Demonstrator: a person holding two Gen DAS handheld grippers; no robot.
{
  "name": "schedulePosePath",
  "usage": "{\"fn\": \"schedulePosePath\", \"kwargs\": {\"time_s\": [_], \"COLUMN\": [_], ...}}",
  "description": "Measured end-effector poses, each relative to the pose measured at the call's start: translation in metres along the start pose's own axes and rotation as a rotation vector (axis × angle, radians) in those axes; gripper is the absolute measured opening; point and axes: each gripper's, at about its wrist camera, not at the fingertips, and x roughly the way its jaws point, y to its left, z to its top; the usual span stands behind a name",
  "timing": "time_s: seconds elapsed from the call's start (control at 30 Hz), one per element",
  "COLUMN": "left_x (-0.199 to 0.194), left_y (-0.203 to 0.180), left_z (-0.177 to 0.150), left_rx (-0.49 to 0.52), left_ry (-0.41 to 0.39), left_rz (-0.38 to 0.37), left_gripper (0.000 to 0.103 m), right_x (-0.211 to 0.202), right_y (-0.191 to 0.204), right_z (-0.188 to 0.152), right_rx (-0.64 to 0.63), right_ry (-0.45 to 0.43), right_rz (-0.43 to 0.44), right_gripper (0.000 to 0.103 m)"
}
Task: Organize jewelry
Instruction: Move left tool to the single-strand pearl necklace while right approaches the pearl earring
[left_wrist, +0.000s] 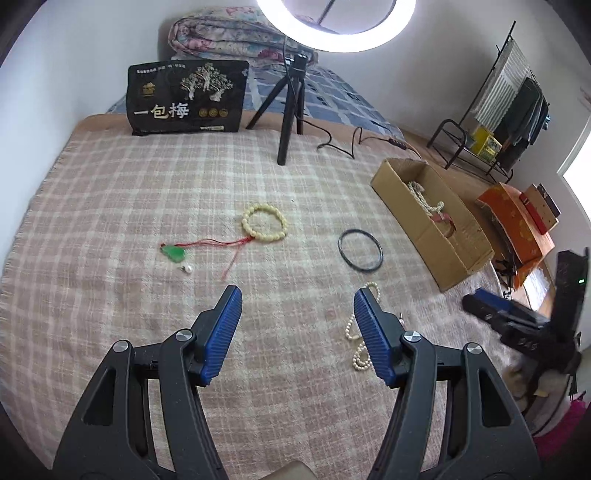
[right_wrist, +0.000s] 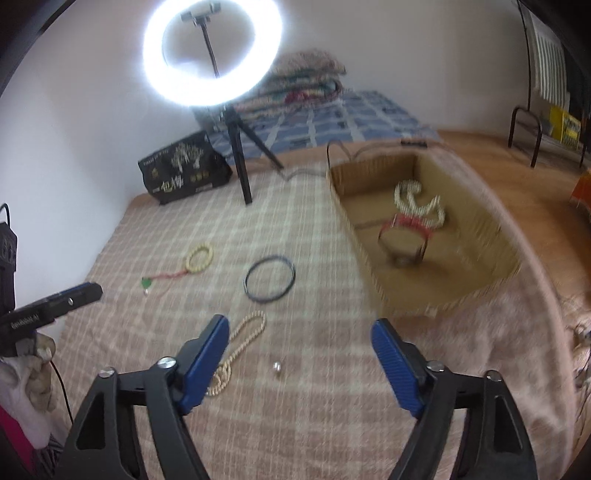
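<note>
both grippers, left gripper (left_wrist: 297, 295) and right gripper (right_wrist: 299, 325), spread apart, empty, above plaid bed blanket (left_wrist: 147, 192). black ring bangle (right_wrist: 269, 278), cream bead bracelet (left_wrist: 264, 222), pearl strand (right_wrist: 240, 345) lie loose; brown cardboard box (right_wrist: 373, 254) holds white pearl necklace (right_wrist: 413, 201).

A pink-and-cream plaid blanket (left_wrist: 147, 192) covers the bed. At its far edge a black snack bag with gold tree print (left_wrist: 186, 96) stands upright, beside a black tripod (left_wrist: 290, 107) carrying a lit white ring light (right_wrist: 212, 51). Behind them lies a folded floral quilt (left_wrist: 229, 35) on a blue patterned sheet (right_wrist: 354, 118). A black metal rack (left_wrist: 491, 122) stands against the right wall.
</note>
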Motion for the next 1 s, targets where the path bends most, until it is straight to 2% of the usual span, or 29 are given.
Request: {"fn": "schedulePosePath", "kwargs": {"time_s": [0.1,0.17,0.27,0.37,0.5,0.57,1.0], "left_x": [0.008,0.016,0.026,0.035,0.044,0.050,0.092], "left_y": [-0.009,-0.016,-0.027,-0.036,-0.045,-0.048,-0.069], "left_z": [-0.008,-0.017,-0.027,-0.036,-0.044,-0.047,-0.071], "left_rx": [0.030,0.055,0.098,0.131,0.159,0.173,0.284], "left_ry": [0.029,0.054,0.091,0.121,0.155,0.172,0.284], "left_rz": [-0.014,-0.023,-0.035,-0.050,-0.074,-0.082,-0.077], "left_gripper": [0.065,0.064,0.055,0.053,0.052,0.047,0.047], "right_x": [0.022,0.034,0.043,0.049,0.059,0.066,0.086], "right_y": [-0.007,-0.004,0.006,0.010,0.014,0.017,0.026], "right_z": [-0.016,-0.022,-0.028,-0.030,-0.032,-0.031,-0.032], "right_rx": [0.036,0.012,-0.073,-0.098,-0.110,-0.117,-0.206], "right_ry": [0.066,0.095,0.103,0.104,0.123,0.134,0.154], "right_rz": [0.046,0.059,0.044,0.063,0.087,0.084,0.054], "right_gripper": [0.064,0.053,0.041,0.033,0.029,0.029,0.029]}}
